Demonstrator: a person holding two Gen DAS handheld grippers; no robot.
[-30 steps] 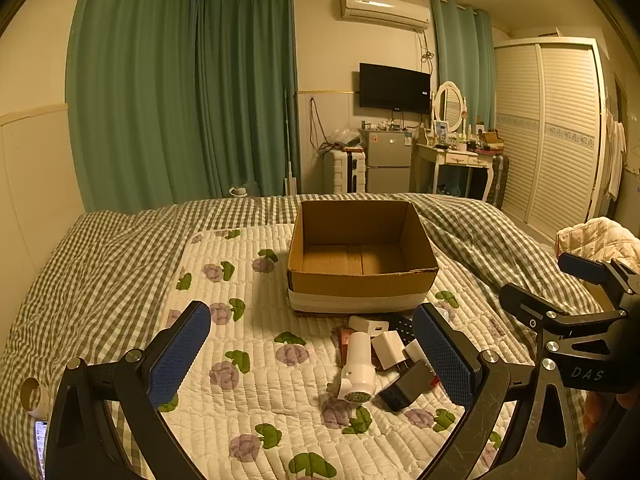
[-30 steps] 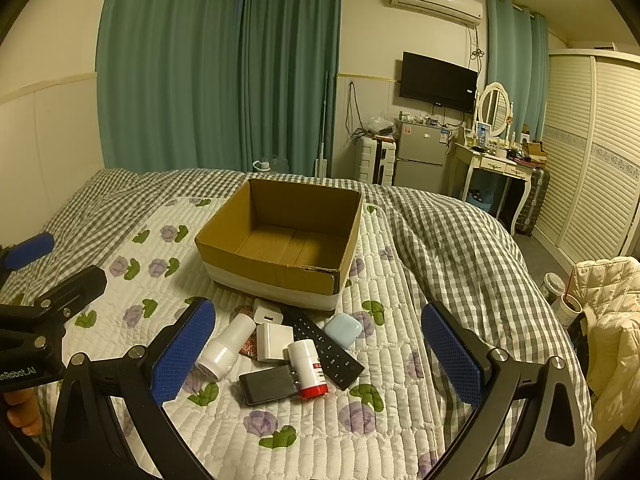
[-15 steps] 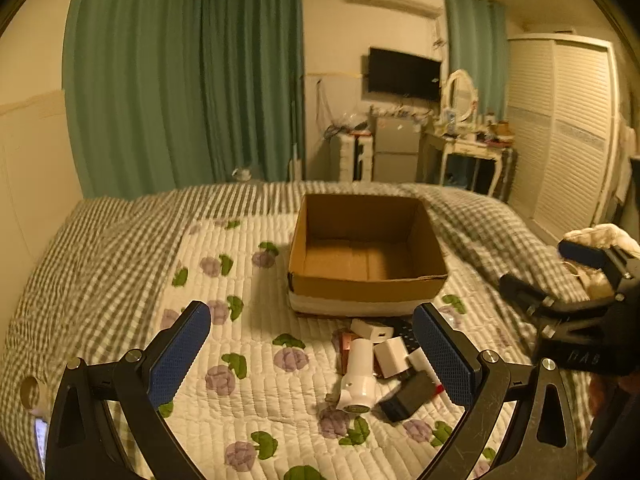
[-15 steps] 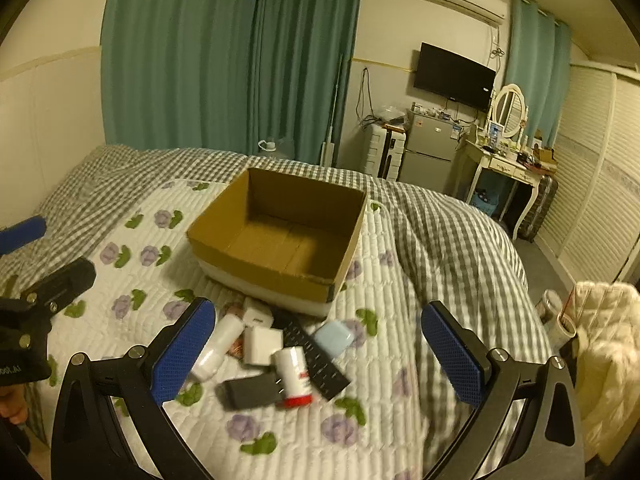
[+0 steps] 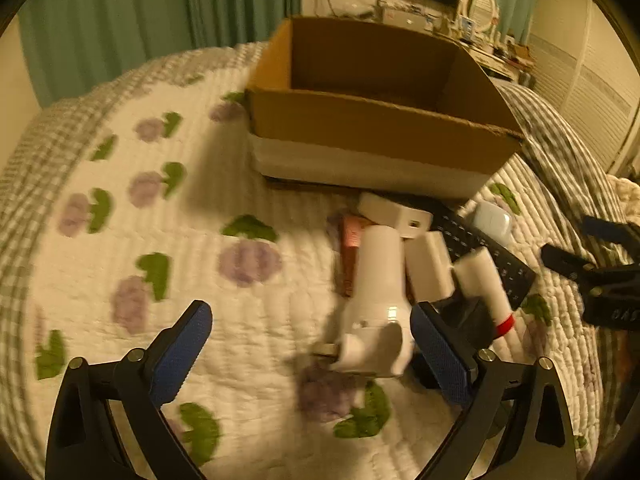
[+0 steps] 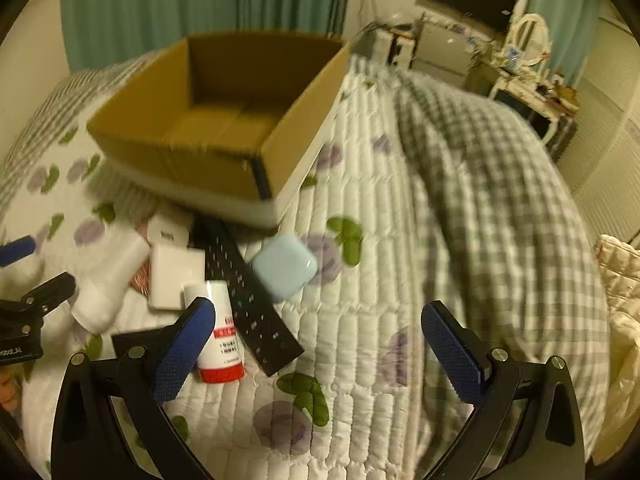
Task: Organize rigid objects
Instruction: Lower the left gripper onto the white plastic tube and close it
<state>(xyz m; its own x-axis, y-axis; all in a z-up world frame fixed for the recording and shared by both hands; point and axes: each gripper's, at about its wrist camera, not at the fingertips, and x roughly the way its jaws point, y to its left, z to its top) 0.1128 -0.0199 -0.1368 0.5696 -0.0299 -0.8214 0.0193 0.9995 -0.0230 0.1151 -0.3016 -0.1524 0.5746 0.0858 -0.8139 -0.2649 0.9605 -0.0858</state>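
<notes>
While closing, left gripper wide, pads clear of white bottle.

Our left gripper has a glossy black frame whose two arms branch outward in a fork, each with triangular cut-outs. Silver round-headed screws sit at the joints, two on each arm. Its fingers carry deep blue pads with a fine cross-hatched grip texture, long and rounded at the tips. Our right gripper is the same build: black forked frame, silver screws, blue textured pads. Seen from the side, the frame bears small white lettering on its black body, too blurred to read fully.
</notes>
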